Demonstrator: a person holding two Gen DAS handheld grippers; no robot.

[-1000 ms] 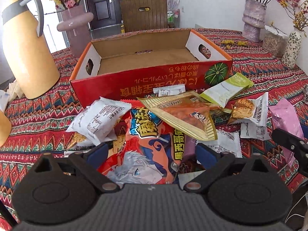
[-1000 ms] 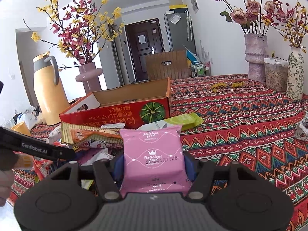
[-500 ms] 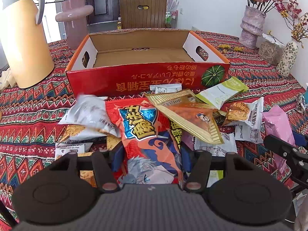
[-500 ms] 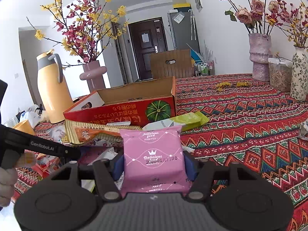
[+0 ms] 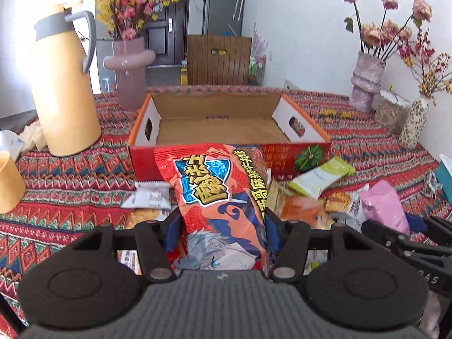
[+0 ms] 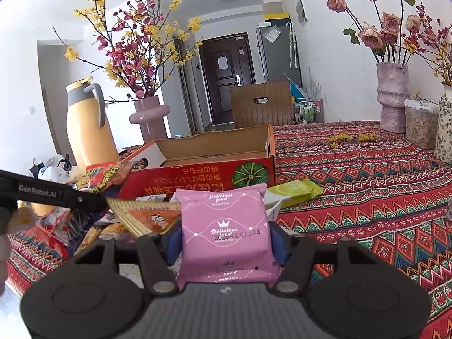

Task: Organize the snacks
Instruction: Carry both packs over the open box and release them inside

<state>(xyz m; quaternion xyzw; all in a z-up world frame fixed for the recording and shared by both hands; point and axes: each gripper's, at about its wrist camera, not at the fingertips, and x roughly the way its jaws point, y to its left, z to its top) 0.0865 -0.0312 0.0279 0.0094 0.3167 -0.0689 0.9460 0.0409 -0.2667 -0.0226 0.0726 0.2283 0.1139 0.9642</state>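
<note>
Both grippers hold snack packets in front of the open box.

The left gripper (image 5: 219,233) has just closed its jaws on a large red-orange foil snack bag (image 5: 219,197), lifted before the red cardboard box (image 5: 228,130). The right gripper (image 6: 224,243) clamps a flat pink plastic packet (image 6: 224,231) to its right, above loose packets on the red patterned tablecloth (image 6: 367,186).

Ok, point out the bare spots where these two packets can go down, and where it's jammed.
The cardboard box floor is bare from wall to wall. The tablecloth is open to the right of the box, up to the pink vase and the jar. Crowded: the snack pile right in front of the box.
</note>
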